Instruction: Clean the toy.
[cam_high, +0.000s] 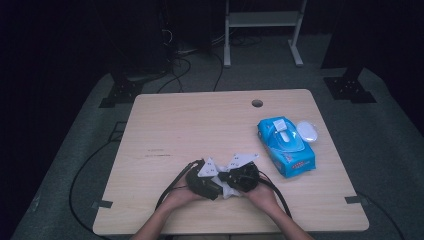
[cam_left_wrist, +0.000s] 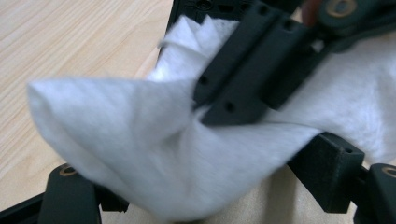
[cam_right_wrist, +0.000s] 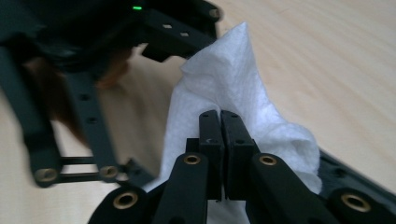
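My right tool is clamped on the white wipe — limp, featherlight, tear-prone; my left tool gapes around it; I'd pinch a bunched fold.

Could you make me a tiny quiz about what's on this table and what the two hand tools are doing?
1. What does the right gripper hold?
2. True or false: the blue wipes pack lies on the table to the right of both grippers.
3. The left gripper's jaws are: A apart, B pressed together.

Key:
1. A white wipe, pinched between shut jaws.
2. True.
3. A; the wipe drapes between them.
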